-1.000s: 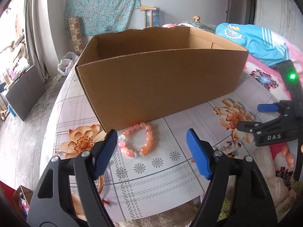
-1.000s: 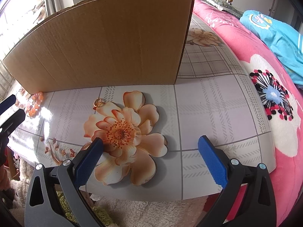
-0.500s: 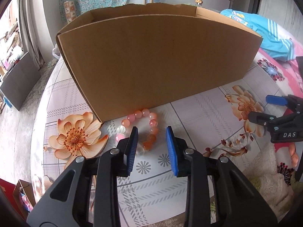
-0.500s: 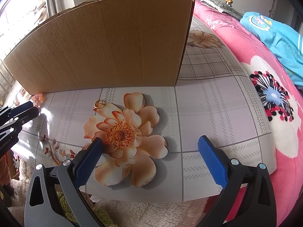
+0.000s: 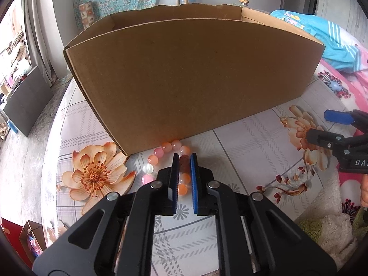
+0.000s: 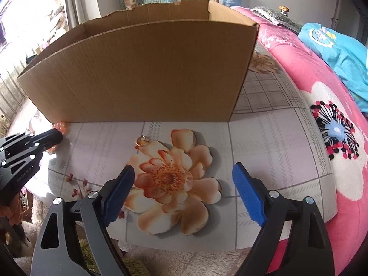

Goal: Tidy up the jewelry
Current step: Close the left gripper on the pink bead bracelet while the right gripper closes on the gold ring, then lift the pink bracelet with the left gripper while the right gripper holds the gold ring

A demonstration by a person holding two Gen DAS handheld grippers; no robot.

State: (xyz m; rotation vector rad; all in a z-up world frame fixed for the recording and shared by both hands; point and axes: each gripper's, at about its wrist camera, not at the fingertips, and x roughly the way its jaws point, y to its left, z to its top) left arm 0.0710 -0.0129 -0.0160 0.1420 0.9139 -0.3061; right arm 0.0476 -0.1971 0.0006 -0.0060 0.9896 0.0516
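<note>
Floral-print tablecloth [image 6: 264, 142] is covering the table, pale grey checks with big orange flowers. Pink bedding [image 6: 322, 105] is lying along its right edge, a blue garment [image 5: 322, 34] bunched on top.

Open cardboard box [image 5: 184, 80] is standing on the cloth, its long brown wall facing both grippers.

Bead bracelet [image 5: 161, 154], pink, orange and clear beads, is lying on the cloth right at the foot of the box wall, near its left corner.

Left gripper [image 5: 184, 158] is pointing down at the bracelet. Its jaws have just been closing and are now standing narrow, blue pads [image 5: 194, 179] pinching the right side of the bead loop; several beads are showing in the slit between them. The rest of the loop is curving out to the left, resting on the cloth.

Right gripper [image 6: 184, 172] is hovering above the large printed flower, well right of the bracelet. Its jaws have just been narrowing a little but are gaping wide, nothing between them.

Small gold ring [image 6: 142, 140] is lying on the cloth beyond the right gripper, near the box wall and untouched.
</note>
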